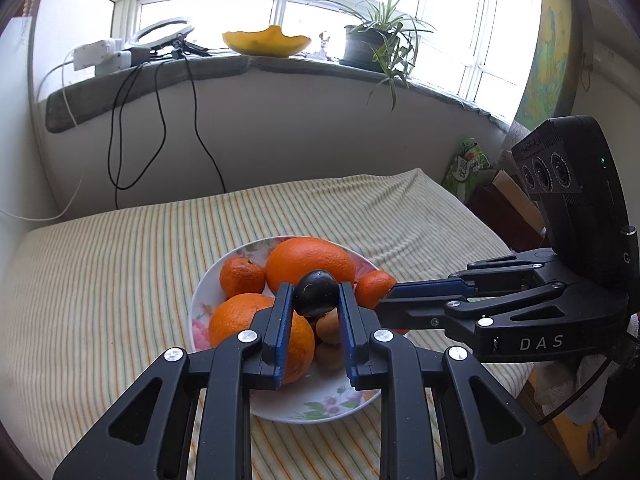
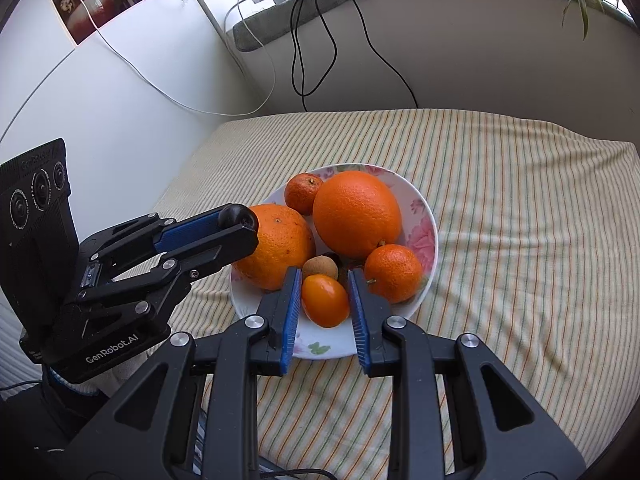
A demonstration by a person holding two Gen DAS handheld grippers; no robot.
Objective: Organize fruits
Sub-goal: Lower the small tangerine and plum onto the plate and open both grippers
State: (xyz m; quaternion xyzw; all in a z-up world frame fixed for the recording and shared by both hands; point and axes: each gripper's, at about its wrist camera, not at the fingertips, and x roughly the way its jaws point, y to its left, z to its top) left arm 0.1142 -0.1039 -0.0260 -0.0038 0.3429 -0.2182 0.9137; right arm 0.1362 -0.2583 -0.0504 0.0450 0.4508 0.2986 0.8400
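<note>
A white floral bowl (image 1: 320,408) (image 2: 420,204) on the striped cloth holds two big oranges (image 2: 356,212) (image 2: 280,246), two tangerines (image 2: 394,268) (image 2: 302,192) and a small brown longan (image 2: 320,267). My left gripper (image 1: 314,294) is shut on a dark round fruit (image 1: 315,293) and holds it above the bowl; it also shows in the right wrist view (image 2: 236,216). My right gripper (image 2: 324,300) is shut on a small orange kumquat (image 2: 324,300) at the bowl's near side. The right gripper reaches in from the right in the left wrist view (image 1: 394,294).
The striped cloth (image 2: 520,240) covers the table. A wall and a windowsill (image 1: 200,68) with cables, a yellow dish (image 1: 266,40) and a potted plant (image 1: 372,40) stand behind. Boxes and a bag (image 1: 468,164) sit at the right edge.
</note>
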